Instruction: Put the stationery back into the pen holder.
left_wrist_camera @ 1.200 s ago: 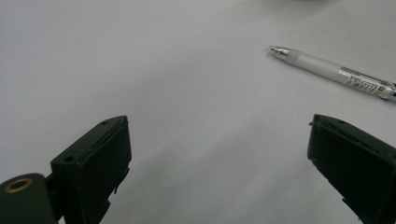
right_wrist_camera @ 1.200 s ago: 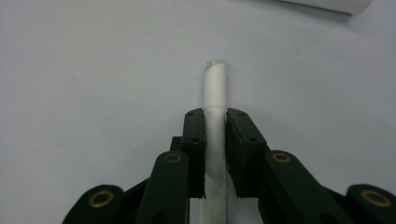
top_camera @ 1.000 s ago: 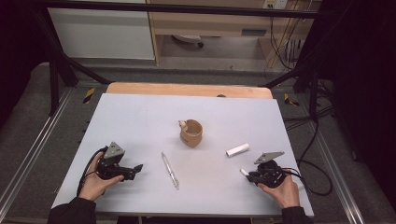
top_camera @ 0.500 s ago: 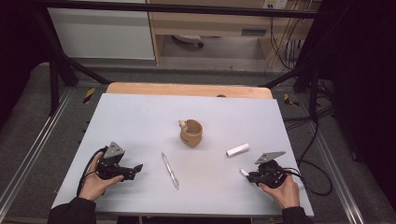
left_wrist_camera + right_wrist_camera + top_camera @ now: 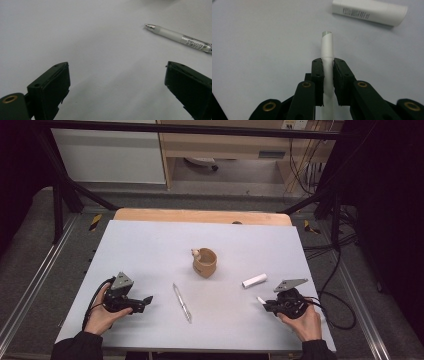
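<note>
Gripping a thin white stick (image 5: 327, 53) at the desk (image 5: 150, 250), low at 4 o'clock.
Right gripper (image 5: 261, 301) fingers (image 5: 318, 75) pinching it, white tube (image 5: 254, 280) lying just beyond; left gripper (image 5: 147, 299) at 8 o'clock resting with fingers (image 5: 51, 85) spread wide, pointing toward the pen (image 5: 182, 302).

On the table (image 5: 150, 245), the cup (image 5: 205, 262) sits mid-table, the pen (image 5: 182, 302) before it, the tube (image 5: 254, 280) to its right, near my right gripper (image 5: 261, 301).
</note>
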A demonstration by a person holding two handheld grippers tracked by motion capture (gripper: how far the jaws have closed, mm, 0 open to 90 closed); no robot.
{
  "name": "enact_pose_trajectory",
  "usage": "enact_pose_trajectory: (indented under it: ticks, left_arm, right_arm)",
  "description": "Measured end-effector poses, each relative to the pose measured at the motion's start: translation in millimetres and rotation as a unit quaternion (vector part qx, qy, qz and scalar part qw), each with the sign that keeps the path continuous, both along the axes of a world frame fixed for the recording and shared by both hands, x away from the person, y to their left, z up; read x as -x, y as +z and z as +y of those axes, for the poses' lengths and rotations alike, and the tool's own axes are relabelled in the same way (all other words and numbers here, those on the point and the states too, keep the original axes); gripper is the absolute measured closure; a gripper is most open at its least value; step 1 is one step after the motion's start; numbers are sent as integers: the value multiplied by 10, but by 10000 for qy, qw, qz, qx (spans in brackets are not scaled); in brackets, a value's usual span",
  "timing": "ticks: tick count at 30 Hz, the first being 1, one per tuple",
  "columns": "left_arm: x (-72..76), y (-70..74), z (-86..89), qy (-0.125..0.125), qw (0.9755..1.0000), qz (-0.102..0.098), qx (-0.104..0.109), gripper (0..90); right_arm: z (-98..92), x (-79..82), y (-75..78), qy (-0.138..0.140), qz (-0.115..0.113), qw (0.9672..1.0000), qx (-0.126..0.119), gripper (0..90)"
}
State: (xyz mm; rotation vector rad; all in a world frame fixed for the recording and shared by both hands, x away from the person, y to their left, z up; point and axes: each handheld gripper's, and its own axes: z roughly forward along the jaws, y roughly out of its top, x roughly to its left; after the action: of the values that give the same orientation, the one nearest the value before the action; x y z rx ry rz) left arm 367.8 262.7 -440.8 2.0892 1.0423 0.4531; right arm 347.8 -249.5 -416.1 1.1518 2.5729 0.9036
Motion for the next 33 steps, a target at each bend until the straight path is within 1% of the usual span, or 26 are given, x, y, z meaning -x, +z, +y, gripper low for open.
enact_pose_trajectory:
  ticks: [2, 3, 4, 5, 7, 12, 13, 14, 15, 16, 17, 18, 19, 22, 23, 24, 25, 26, 28, 29, 31, 33]
  left_arm:
    - [0, 1, 3, 6, 10000, -2, 4, 63]
    - [0, 1, 4, 8, 10000, -3, 5, 63]
    - [0, 1, 5, 12, 10000, -3, 6, 63]
    - [0, -1, 4, 23, 10000, -7, 24, 63]
    - [0, 0, 6, 10, 10000, -2, 10, 62]
    - [-2, -2, 7, 10, 10000, 3, 6, 62]
    - [-2, -2, 7, 12, 10000, 3, 7, 62]
    - [-2, -3, 8, 10, 10000, 3, 9, 62]
    - [-2, -3, 7, 10, 10000, 5, 5, 62]
    - [-2, -4, 6, 9, 10000, 8, 6, 62]
    - [-2, -4, 5, 3, 10000, 8, 2, 62]
    - [-1, -3, 4, -2, 10000, 5, 0, 62]
    - [-1, -3, 5, -1, 10000, 5, 5, 62]
    - [-2, -2, 10, 6, 10000, 4, 20, 62]
    - [-3, -3, 10, 11, 10000, 6, 20, 63]
    - [-2, -4, 9, 10, 10000, 5, 13, 63]
    - [-2, -3, 8, 4, 10000, 6, 12, 62]
    - [-1, -3, 7, -1, 10000, 5, 10, 62]
    - [-2, -4, 6, 0, 10000, 6, 10, 62]
    - [-2, -4, 6, 0, 10000, 7, 10, 63]
    - [-2, -5, 7, -1, 10000, 8, 10, 63]
    - [-1, -4, 7, -4, 10000, 6, 8, 63]
  right_arm:
    - [15, -16, 37, -33, -32, 10000, -43, 793]
    - [29, -40, 70, -59, -120, 9998, -130, 793]
    - [29, -40, 70, -59, -120, 9998, -130, 793]
    - [39, -57, 95, -94, -197, 9996, -189, 793]
    - [49, -64, 111, -122, -238, 9994, -233, 793]
    - [89, -103, 203, -227, -485, 9975, -469, 793]
    - [113, -119, 245, -283, -580, 9961, -610, 793]
    - [113, -119, 245, -283, -580, 9961, -610, 793]
    - [123, -131, 262, -300, -661, 9951, -676, 793]
    - [138, -142, 280, -321, -691, 9943, -743, 793]
    - [156, -155, 293, -353, -768, 9935, -765, 793]
    - [189, -176, 327, -386, -839, 9921, -853, 793]
    - [189, -176, 327, -386, -839, 9921, -853, 793]
    - [243, -203, 385, -419, -973, 9895, -986, 793]
    - [277, -222, 433, -437, -1030, 9880, -1062, 793]
    - [277, -222, 433, -437, -1030, 9880, -1062, 793]
    - [294, -236, 456, -422, -1089, 9872, -1089, 793]
    - [333, -256, 501, -413, -1176, 9856, -1140, 793]
    - [350, -268, 522, -405, -1193, 9852, -1166, 793]
    - [377, -282, 540, -434, -1260, 9837, -1207, 793]
    - [407, -305, 558, -414, -1314, 9821, -1286, 793]
    - [447, -329, 570, -465, -1416, 9793, -1368, 793]
